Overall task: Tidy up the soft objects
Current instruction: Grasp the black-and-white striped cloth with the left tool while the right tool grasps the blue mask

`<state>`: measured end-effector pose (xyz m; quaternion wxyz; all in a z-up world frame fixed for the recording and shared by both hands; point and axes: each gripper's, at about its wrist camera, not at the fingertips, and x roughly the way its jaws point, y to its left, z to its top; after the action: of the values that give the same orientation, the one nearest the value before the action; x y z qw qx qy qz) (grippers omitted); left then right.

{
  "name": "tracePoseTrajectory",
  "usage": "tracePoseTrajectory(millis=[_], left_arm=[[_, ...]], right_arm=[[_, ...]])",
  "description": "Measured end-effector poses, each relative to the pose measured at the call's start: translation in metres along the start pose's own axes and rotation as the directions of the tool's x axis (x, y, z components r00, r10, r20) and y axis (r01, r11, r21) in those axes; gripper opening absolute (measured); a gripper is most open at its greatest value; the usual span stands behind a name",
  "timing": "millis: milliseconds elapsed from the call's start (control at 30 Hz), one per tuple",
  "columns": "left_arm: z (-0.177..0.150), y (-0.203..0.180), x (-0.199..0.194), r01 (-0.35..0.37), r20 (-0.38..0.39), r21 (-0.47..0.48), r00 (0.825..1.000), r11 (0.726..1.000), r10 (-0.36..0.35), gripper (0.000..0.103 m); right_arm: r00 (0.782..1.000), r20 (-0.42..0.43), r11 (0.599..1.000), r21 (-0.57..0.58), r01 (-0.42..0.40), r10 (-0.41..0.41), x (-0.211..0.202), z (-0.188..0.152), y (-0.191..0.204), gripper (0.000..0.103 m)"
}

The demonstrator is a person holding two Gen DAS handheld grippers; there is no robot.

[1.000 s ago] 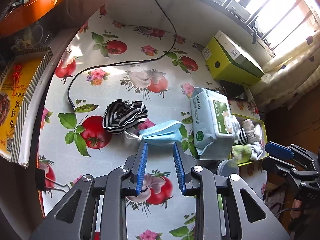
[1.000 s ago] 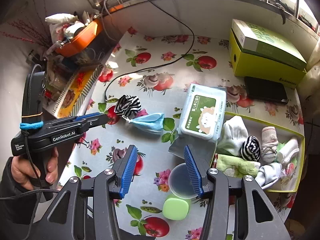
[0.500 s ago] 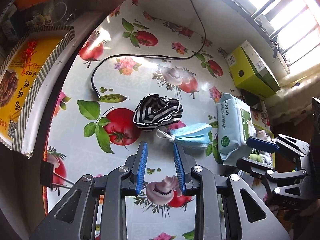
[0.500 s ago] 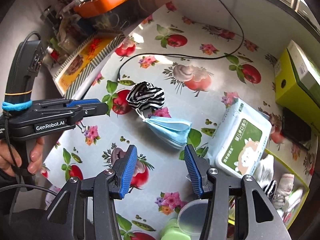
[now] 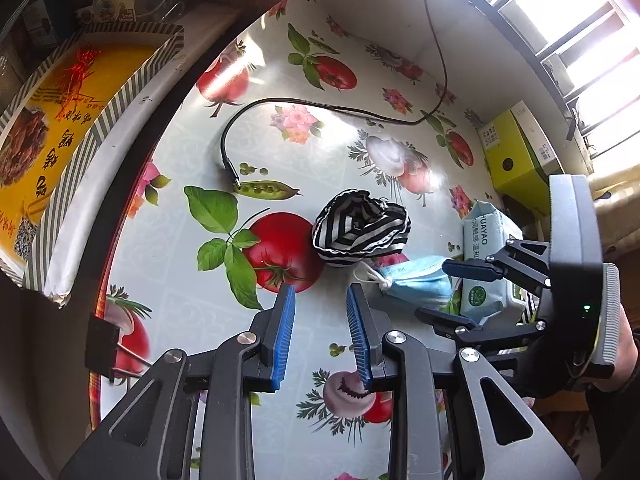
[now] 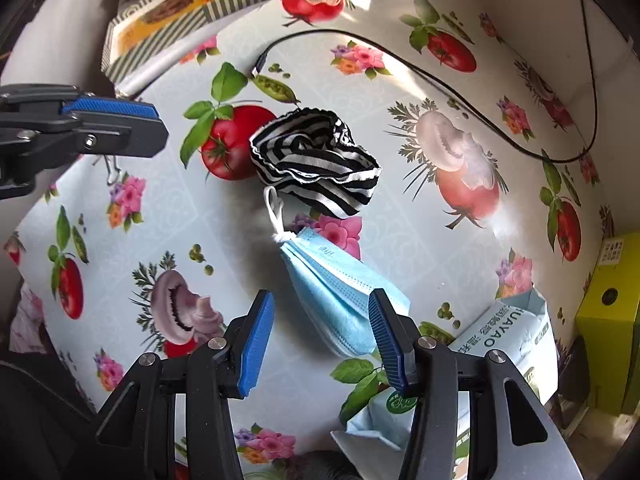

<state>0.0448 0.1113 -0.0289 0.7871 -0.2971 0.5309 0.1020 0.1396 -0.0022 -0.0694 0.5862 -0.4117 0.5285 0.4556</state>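
Blue face mask (image 6: 340, 296) lies on the counter (image 6: 400, 216) beside the striped cloth (image 6: 316, 160); right claw (image 6: 320, 308) hangs over it, fingers apart, empty. Left claw (image 5: 320, 304) gapes, holding nothing.

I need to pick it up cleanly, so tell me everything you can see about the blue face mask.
The face mask is a light blue, pleated, soft disposable one, folded and lying flat on the tablecloth. Its white ear loops are knotted at one end and reach the striped cloth. The right gripper hangs open over it, not touching.
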Motion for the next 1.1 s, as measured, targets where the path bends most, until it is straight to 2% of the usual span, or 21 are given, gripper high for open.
tracePoseTrajectory(millis=[133, 200, 267, 300, 367, 400, 633, 833, 900, 967, 1100], left_arm=[[0.001, 0.003, 0.005, 0.007, -0.005, -0.013, 1.000, 1.000, -0.007, 0.028], [0.003, 0.004, 0.008, 0.010, -0.008, -0.014, 1.000, 1.000, -0.010, 0.028], [0.005, 0.003, 0.011, 0.013, -0.012, -0.013, 1.000, 1.000, -0.013, 0.028], [0.006, 0.003, 0.012, 0.016, -0.013, -0.010, 1.000, 1.000, -0.016, 0.028], [0.009, 0.001, 0.016, 0.021, -0.015, -0.005, 1.000, 1.000, -0.021, 0.028], [0.011, 0.000, 0.017, 0.024, -0.015, -0.002, 1.000, 1.000, -0.024, 0.028], [0.027, -0.009, 0.031, 0.047, -0.016, 0.047, 0.999, 0.998, -0.046, 0.028], [0.036, -0.019, 0.053, 0.056, -0.028, 0.102, 0.998, 0.993, -0.054, 0.028], [0.036, -0.022, 0.059, 0.064, -0.037, 0.116, 0.998, 0.991, -0.060, 0.032], [0.036, -0.027, 0.065, 0.078, -0.046, 0.135, 0.996, 0.988, -0.072, 0.044], [0.033, -0.033, 0.083, 0.059, -0.080, 0.147, 0.996, 0.987, -0.047, 0.044]], right_arm=[[0.999, -0.042, 1.000, 0.026, -0.011, 0.012, 0.016, 0.007, -0.007, 0.049], [0.999, -0.041, 0.998, 0.052, -0.020, 0.022, 0.019, 0.009, -0.011, 0.045], [0.999, -0.040, 0.998, 0.070, -0.010, 0.013, 0.022, 0.008, -0.015, 0.030], [0.999, -0.034, 0.996, 0.082, -0.023, 0.026, 0.022, 0.007, -0.016, 0.027], [0.999, -0.024, 0.995, 0.099, -0.029, 0.032, 0.019, 0.005, -0.019, 0.014], [0.999, -0.020, 0.994, 0.106, -0.027, 0.029, 0.017, 0.003, -0.020, 0.013], [0.998, 0.039, 0.981, 0.183, -0.058, 0.051, -0.006, -0.011, -0.034, 0.009], [0.991, 0.128, 0.958, 0.277, -0.079, 0.045, -0.041, -0.022, -0.044, 0.008], [0.988, 0.152, 0.950, 0.301, -0.086, 0.042, -0.051, -0.026, -0.045, 0.008], [0.985, 0.165, 0.943, 0.320, -0.095, 0.043, -0.056, -0.023, -0.046, 0.008], [0.984, 0.175, 0.936, 0.338, -0.097, 0.039, -0.064, -0.030, -0.043, 0.008]])
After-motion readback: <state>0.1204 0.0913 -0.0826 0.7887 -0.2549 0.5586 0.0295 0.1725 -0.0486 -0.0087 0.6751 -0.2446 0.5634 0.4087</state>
